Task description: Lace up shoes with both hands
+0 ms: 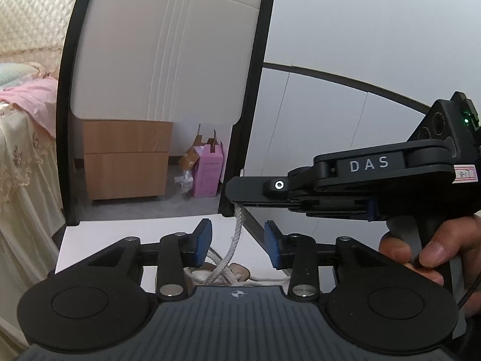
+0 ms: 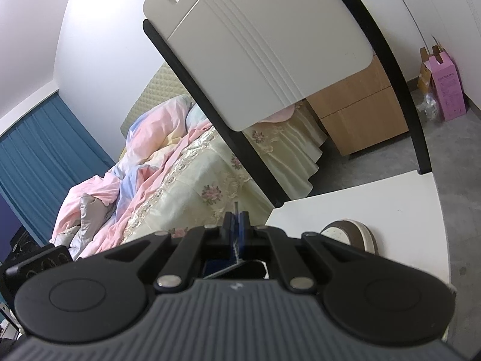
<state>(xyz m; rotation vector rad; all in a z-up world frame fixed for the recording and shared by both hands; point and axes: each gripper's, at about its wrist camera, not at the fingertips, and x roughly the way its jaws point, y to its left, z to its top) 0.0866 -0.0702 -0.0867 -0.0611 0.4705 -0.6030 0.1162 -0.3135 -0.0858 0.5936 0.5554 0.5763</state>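
Note:
A beige shoelace (image 1: 233, 249) rises from the shoe (image 1: 237, 272), which lies on a white chair seat (image 1: 105, 234), mostly hidden behind my left gripper. The left gripper (image 1: 238, 242) is open; the lace runs up between its blue pads (image 1: 204, 240) without touching them. My right gripper (image 1: 237, 194) reaches in from the right, above the left one, and is shut on the upper end of the lace. In the right wrist view the right gripper (image 2: 236, 225) is shut, the lace's thin tip (image 2: 235, 207) pokes out above its pads, and the shoe (image 2: 345, 234) sits lower right.
The chair's white backrest (image 1: 165, 45) with its black frame stands just behind the seat. Beyond it are a wooden drawer cabinet (image 1: 126, 156) and a pink box (image 1: 209, 168) on the floor. A bed with pink covers (image 2: 150, 180) lies alongside. A hand (image 1: 421, 249) grips the right gripper's handle.

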